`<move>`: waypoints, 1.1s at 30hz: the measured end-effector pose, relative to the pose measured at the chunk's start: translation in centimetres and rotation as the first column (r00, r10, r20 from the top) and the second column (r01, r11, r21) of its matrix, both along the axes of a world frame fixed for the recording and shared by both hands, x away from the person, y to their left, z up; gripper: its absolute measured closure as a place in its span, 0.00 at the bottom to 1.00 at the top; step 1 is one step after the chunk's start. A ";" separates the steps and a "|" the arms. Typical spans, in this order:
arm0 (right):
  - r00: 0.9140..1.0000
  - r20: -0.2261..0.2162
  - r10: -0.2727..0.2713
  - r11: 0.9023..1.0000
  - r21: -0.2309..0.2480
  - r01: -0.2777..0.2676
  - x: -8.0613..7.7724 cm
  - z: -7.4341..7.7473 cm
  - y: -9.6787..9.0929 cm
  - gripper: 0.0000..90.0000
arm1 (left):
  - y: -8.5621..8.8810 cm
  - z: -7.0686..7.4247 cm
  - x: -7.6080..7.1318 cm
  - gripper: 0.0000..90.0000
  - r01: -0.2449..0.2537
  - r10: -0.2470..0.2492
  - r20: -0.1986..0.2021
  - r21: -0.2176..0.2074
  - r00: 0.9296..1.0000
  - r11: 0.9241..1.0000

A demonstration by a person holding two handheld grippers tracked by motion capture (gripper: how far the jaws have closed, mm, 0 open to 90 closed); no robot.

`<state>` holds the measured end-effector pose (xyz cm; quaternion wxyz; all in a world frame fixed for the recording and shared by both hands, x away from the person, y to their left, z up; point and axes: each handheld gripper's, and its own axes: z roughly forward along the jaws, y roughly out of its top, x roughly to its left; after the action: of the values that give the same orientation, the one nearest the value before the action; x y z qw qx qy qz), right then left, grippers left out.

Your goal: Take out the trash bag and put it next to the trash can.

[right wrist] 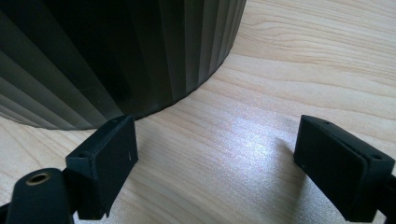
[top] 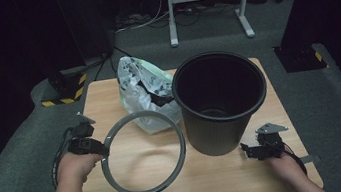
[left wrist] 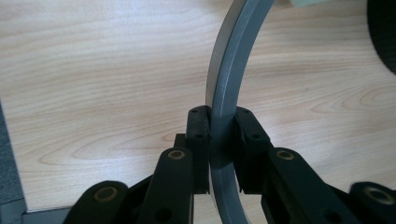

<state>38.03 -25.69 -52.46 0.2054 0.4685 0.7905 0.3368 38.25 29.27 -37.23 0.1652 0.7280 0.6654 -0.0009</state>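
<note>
Left gripper (left wrist: pixel 220 140): the two black pads pinch the band of a grey ring (left wrist: pixel 229 70) from both sides, one pad on the inner face and one on the outer, with no gap showing between pad and band. In the left gripper view the ring rises from the jaws and curves away to the upper right over the wooden table (left wrist: pixel 93 84). In the high view the left gripper (top: pixel 99 147) grips the ring (top: pixel 181 142) at its left edge; the ring lies over the near left half of the table (top: pixel 230 178), its far arc just in front of a crumpled plastic bag (top: pixel 144 87) and its right arc beside the black bin (top: pixel 221 101). The left hand (top: pixel 74 165) wraps the gripper body from behind, knuckles up, with the forearm running in from the bottom edge and a dark band at the wrist; a cable loops off to the left of the hand.

Right gripper (right wrist: pixel 215 163): the pads stand spread wide apart with only bare table between them, pinching nothing. The left pad sits close to the foot of the ribbed bin wall (right wrist: pixel 116 51); whether it touches cannot be told. In the high view the right gripper (top: pixel 250 151) sits low at the near right of the table, jaws pointing left toward the base of the bin, its grey three-cornered plate on top. The right hand (top: pixel 284 163) holds it from the right, forearm entering from the bottom right corner.
</note>
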 end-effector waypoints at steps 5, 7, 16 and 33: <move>1.000 0.001 0.000 1.000 0.000 0.000 0.0 0.0 0.0 0.15 | -0.3 1.2 0.2 0.87 0.004 -0.004 0.010 -0.003 1.000 1.000; 1.000 0.000 -0.002 1.000 0.001 0.002 0.0 0.0 0.0 0.15 | -0.5 2.0 0.3 0.87 0.008 -0.008 0.018 -0.005 1.000 1.000; 1.000 0.001 -0.001 1.000 0.001 0.001 0.0 0.0 0.0 0.15 | -0.8 3.9 0.9 0.87 0.006 -0.005 0.045 -0.010 0.999 1.000; 1.000 0.000 -0.001 1.000 0.001 0.001 -0.1 0.0 0.0 0.15 | 0.0 5.9 2.2 0.87 -0.009 0.010 0.058 -0.012 0.998 1.000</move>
<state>37.95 -25.69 -52.47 0.2054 0.4689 0.7901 0.3372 40.49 29.29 -31.29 0.1888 0.7236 0.6636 0.0171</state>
